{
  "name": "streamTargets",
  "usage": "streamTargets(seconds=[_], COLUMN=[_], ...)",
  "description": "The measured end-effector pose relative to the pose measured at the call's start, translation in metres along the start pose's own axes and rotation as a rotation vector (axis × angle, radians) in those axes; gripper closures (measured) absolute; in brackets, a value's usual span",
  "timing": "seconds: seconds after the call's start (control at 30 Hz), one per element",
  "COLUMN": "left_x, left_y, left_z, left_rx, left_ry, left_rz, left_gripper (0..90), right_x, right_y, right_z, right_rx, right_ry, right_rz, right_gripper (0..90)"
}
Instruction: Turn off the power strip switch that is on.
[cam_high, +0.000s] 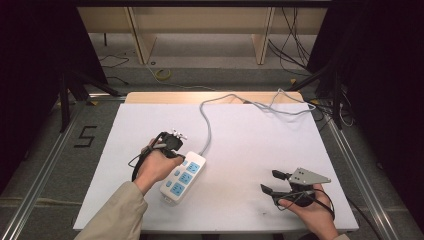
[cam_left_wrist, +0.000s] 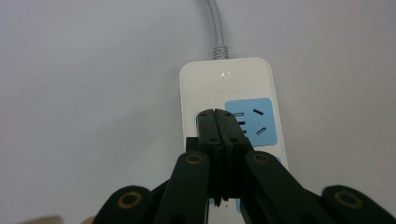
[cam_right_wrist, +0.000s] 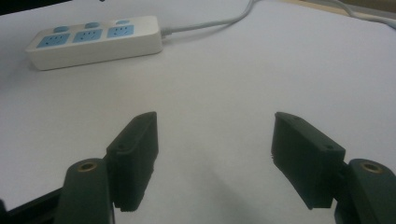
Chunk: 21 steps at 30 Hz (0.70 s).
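A white power strip (cam_high: 181, 180) with three blue sockets lies on the white table top, left of centre. Its grey cable (cam_high: 206, 125) runs toward the far edge. My left gripper (cam_high: 176, 150) points down over the cable end of the strip. In the left gripper view its jaws are shut together with nothing between them (cam_left_wrist: 218, 115), and the tips sit over the strip (cam_left_wrist: 233, 77) just left of a blue socket (cam_left_wrist: 252, 122). Whether they touch it I cannot tell. My right gripper (cam_high: 274, 182) is at the near right with its jaws wide open (cam_right_wrist: 215, 140) and empty, facing the strip (cam_right_wrist: 93, 44).
The white table top (cam_high: 250, 140) reaches a wooden strip at the back. The grey cable loops off the far right corner (cam_high: 285, 105). Metal frame rails run along both sides, and loose cables lie on the floor beyond.
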<state>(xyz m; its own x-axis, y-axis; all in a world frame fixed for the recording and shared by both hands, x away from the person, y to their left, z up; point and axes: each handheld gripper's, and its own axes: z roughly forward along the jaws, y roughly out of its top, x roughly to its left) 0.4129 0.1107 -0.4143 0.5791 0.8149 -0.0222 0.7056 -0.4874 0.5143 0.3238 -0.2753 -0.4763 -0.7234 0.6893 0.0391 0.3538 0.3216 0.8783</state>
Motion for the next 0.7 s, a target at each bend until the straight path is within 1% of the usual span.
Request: streamTargets(seconds=[0.1,0.23,0.33,0.37,0.6,0.7], left_x=[-0.0001,-0.0001,-0.0007,-0.0008,-0.0013,-0.001], left_y=[0.0013,0.0037,0.0045,0.0054,0.0078,0.0096], left_z=[0.0009,0.003,0.004,0.0046,0.0071,0.0074], left_rx=[0.002,0.013,0.014,0.015,0.023,0.03], left_ry=[0.0,-0.001,-0.006,-0.008,-0.009,-0.009], left_rz=[-0.002,0.009,0.005,0.01,0.009,0.015], left_gripper=[89.6,89.6,89.6,89.6,89.6,89.6], right_x=[-0.0001,0.0002,0.0002,0.0001,0.0002,0.0001], right_y=[-0.0001,-0.0001,-0.0001,-0.0002,-0.0002,-0.0003], right_z=[0.0,0.0003,0.0003,0.0003,0.0004,0.0005], right_rx=[0.003,0.004,0.003,0.003,0.005,0.005], right_ry=[0.001,0.001,0.002,0.002,0.004,0.004], right_rz=[-0.002,-0.002,-0.002,-0.001,-0.002,-0.002], right_gripper=[32.7,32.7,32.7,32.7,32.7,32.7])
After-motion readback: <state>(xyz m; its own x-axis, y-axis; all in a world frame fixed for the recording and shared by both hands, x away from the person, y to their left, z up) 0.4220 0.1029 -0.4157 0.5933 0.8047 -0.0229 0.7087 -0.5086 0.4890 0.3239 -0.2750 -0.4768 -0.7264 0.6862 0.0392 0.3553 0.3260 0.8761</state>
